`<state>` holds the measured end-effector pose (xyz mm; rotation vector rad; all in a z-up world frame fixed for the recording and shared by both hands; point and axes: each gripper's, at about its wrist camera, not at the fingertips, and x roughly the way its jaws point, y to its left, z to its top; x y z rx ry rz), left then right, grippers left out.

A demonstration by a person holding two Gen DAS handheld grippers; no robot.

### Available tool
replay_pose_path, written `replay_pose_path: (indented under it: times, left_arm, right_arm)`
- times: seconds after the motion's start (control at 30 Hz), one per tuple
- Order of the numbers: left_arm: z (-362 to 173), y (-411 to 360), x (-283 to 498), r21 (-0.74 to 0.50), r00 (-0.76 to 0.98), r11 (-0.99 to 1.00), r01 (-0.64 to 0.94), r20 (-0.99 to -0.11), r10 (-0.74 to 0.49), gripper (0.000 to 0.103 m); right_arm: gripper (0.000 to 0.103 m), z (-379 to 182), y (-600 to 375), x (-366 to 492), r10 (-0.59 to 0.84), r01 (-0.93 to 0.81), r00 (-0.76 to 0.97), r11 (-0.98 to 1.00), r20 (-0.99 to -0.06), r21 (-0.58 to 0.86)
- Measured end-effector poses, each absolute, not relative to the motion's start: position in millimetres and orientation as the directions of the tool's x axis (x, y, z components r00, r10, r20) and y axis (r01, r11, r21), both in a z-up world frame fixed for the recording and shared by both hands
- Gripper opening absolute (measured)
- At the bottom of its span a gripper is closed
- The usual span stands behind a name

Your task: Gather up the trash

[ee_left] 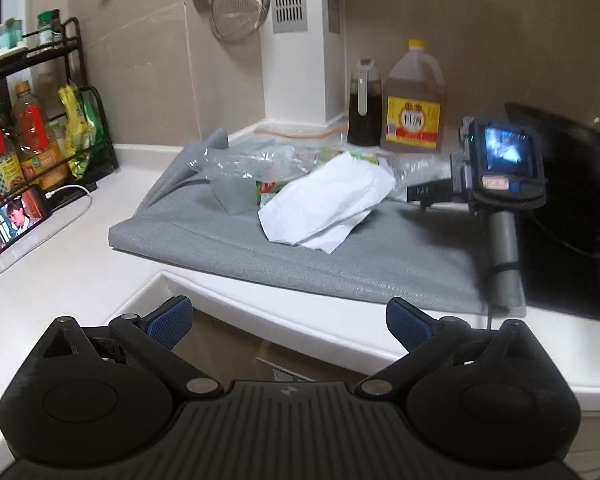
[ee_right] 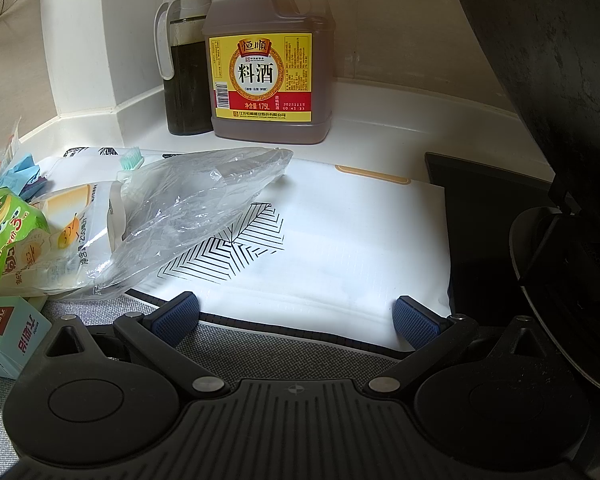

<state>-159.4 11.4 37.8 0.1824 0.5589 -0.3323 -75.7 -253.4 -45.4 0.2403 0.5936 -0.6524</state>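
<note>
A pile of trash lies on a grey mat [ee_left: 340,256] on the white counter: a crumpled white paper [ee_left: 324,204], clear plastic [ee_left: 240,164] and green wrappers. My left gripper [ee_left: 288,324] is open and empty, held back over the counter's front edge. My right gripper [ee_right: 296,316] is open and empty, low over a flat white pouch with a black line pattern [ee_right: 340,232]. Left of it lie a clear plastic bag [ee_right: 196,208], a white and yellow packet [ee_right: 60,240], a green wrapper [ee_right: 4,224] and a small blue box [ee_right: 12,336]. The right gripper's body [ee_left: 500,164] shows in the left wrist view.
A cooking wine jug [ee_right: 268,60] and a dark sauce jug [ee_right: 184,64] stand at the back by the wall. A black wok [ee_right: 560,120] rises at the right. A bottle rack [ee_left: 32,120] and a phone [ee_left: 16,220] stand at the left. A cardboard box [ee_left: 260,356] sits below the counter edge.
</note>
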Motion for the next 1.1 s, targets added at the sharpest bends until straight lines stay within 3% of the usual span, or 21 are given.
replay_pose_path:
  times: [0.23,0.43,0.63,1.1]
  left_arm:
    - [24,12,-163,0.091,0.813,0.947,0.308,-0.542,-0.212,0.103]
    - [22,34,-153,-0.010,0.773,0.955,0.297,-0.584,-0.247,0.103]
    - [22,45,-157,0.070,0.800,0.955,0.289,-0.566,-0.200,0.103]
    - [38,61,-131,0.069,0.815,0.971,0.229,-0.559,-0.152,0.103]
  right_arm:
    - [0.103,-45,-254,-76,-0.499,0.632,0.637,0.775,-0.588,0.028]
    - [0.103,-45,-253,-76,-0.499,0.632,0.637,0.775,-0.588,0.028]
    - [0.103,-45,-253,-76,-0.499,0.632,0.637,0.774,-0.588,0.028]
    - [0.103,-46,-253,-74,-0.504,0.638,0.634,0.770,-0.587,0.027]
